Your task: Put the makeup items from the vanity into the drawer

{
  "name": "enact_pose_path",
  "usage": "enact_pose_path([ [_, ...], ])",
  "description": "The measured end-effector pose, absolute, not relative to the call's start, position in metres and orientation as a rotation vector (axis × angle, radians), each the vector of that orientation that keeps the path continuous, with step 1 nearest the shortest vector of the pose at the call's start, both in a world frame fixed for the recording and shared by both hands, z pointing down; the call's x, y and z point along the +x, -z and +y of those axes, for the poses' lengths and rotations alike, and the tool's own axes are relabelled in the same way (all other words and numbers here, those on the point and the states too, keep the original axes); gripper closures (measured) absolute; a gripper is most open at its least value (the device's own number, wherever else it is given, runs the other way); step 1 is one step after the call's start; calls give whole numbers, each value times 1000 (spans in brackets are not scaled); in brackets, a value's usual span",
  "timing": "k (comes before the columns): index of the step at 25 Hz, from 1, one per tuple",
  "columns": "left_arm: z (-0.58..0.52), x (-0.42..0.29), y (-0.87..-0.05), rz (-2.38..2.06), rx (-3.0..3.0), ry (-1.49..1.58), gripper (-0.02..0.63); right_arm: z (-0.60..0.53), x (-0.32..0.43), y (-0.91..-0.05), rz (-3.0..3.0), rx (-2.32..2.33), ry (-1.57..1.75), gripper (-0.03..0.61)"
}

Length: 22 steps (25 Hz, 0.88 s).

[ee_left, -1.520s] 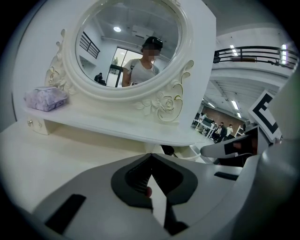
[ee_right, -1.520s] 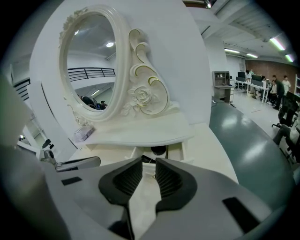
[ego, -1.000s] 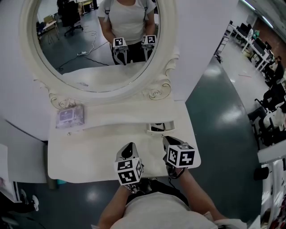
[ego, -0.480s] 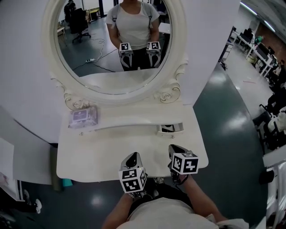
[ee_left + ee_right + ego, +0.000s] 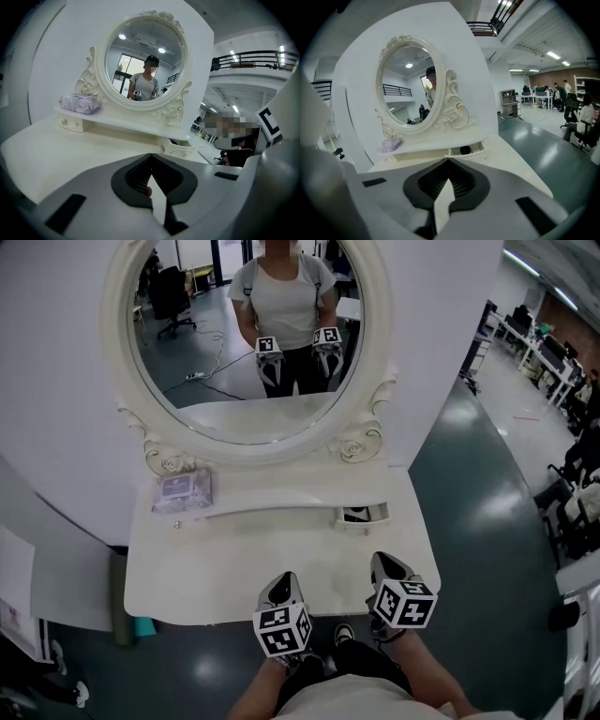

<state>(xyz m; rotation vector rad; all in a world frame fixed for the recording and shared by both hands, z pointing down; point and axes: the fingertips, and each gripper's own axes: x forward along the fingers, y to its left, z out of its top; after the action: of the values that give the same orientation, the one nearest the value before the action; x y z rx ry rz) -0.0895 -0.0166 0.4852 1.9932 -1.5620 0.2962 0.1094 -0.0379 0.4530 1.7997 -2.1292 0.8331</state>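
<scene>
A small drawer (image 5: 363, 515) stands pulled out at the right end of the white vanity's (image 5: 206, 568) raised shelf, with a dark item inside. The right gripper view shows this drawer (image 5: 476, 151) holding a round black item (image 5: 465, 150). The left gripper view shows only the drawer's front (image 5: 180, 149). My left gripper (image 5: 281, 579) (image 5: 151, 157) hangs over the vanity's front edge, its jaws together and empty. My right gripper (image 5: 387, 562) (image 5: 448, 160) is beside it, also shut and empty, short of the drawer.
A lavender tissue pack (image 5: 183, 491) (image 5: 79, 103) lies on the shelf's left end. The oval mirror (image 5: 253, 334) behind it reflects the person and both grippers. To the right is open grey floor (image 5: 478, 493), with desks and people far off.
Both grippers have drawn back from the middle of the vanity top toward its front edge. The right gripper now sits farther from the open drawer.
</scene>
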Motion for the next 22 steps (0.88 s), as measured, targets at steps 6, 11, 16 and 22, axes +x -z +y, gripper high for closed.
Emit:
enact_pose_path([
  [6, -8, -69, -475, -1584, 2012, -297, 609, -29, 127, -446, -2168, 1831, -823, 560],
  [11, 7, -35, -475, -1588, 2011, -345, 609, -10, 149, -447, -2209, 1799, -834, 560],
  [16, 20, -3, -473, -1575, 1983, -351, 609, 9, 176, -459, -2189, 1784, -849, 560],
  [22, 21, 22, -461, -1544, 2064, -372, 609, 13, 178, -457, -2221, 1766, -837, 560],
])
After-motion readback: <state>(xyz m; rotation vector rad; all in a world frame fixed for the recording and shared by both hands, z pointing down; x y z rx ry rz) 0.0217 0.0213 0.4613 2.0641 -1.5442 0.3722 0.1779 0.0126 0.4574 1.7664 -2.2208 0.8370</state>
